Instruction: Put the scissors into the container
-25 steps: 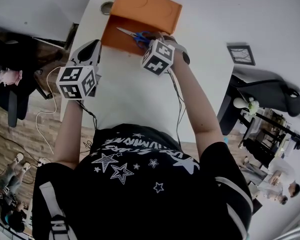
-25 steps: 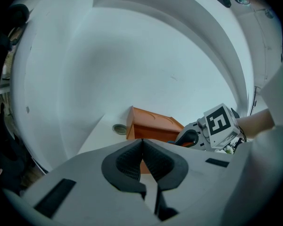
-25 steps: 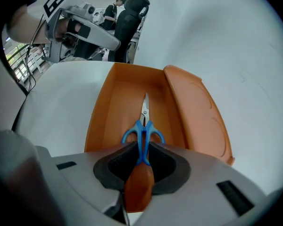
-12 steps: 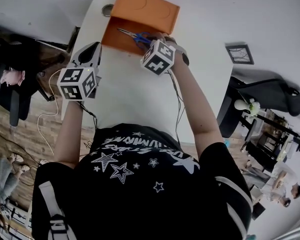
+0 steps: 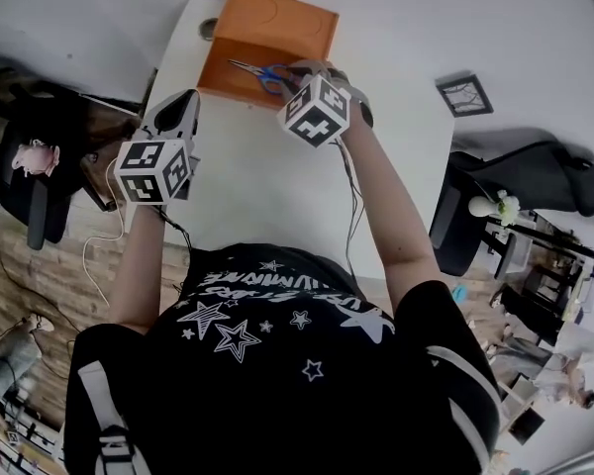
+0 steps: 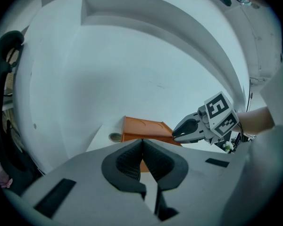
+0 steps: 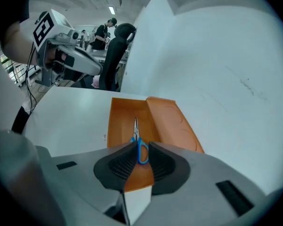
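Note:
Blue-handled scissors (image 5: 260,73) hang over the open orange container (image 5: 240,85) at the far end of the white table; my right gripper (image 5: 295,79) is shut on their handle. In the right gripper view the blue handle (image 7: 142,150) sits between the jaws and the blades (image 7: 136,125) point into the container (image 7: 124,117), whose lid (image 7: 172,122) lies open to the right. My left gripper (image 5: 183,110) hovers at the table's left side, jaws closed together with nothing between them. The left gripper view shows the container (image 6: 146,128) ahead and the right gripper (image 6: 177,133) above it.
A round cable hole (image 5: 209,29) sits in the table (image 5: 267,186) left of the container. Black office chairs stand at the left (image 5: 35,186) and right (image 5: 535,181). Cables (image 5: 104,221) trail off the table's left edge. A dark framed object (image 5: 463,95) lies at the right.
The right gripper, still holding the scissors, has stayed over the container's open tray. Both grippers and the container sit slightly higher in the head view as the camera shifted.

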Tool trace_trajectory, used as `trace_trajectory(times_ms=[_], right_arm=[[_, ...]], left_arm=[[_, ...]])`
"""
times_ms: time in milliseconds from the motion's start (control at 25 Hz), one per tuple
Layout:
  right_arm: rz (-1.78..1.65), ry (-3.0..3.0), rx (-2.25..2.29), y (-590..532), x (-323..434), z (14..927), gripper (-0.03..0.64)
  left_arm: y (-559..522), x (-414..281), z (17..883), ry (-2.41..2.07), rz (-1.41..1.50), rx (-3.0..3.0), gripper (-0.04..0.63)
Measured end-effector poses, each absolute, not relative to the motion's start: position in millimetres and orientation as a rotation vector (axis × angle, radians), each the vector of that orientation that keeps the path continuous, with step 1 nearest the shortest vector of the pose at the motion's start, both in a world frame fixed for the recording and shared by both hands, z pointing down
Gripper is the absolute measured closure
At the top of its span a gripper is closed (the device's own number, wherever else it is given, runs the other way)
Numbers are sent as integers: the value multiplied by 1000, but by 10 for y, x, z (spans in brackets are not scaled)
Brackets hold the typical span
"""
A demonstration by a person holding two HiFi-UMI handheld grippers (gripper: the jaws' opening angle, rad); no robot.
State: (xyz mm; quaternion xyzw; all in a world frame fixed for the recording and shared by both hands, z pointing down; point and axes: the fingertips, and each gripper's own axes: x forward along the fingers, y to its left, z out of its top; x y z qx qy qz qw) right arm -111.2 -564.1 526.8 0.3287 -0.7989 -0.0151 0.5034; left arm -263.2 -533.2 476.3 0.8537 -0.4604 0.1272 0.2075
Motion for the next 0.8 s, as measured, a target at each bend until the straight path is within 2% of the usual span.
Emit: trace_trajectory(times_ms=[440, 800], right_arm=[[-110, -2014, 866, -5088, -1037, 4761, 557], [-101, -2120, 965, -4540, -673, 4296, 569]], left_arm=[[-4671, -2571, 4298, -1390, 328, 2423, 577], [-4017, -2225, 4013, -1462, 290, 2428, 577]])
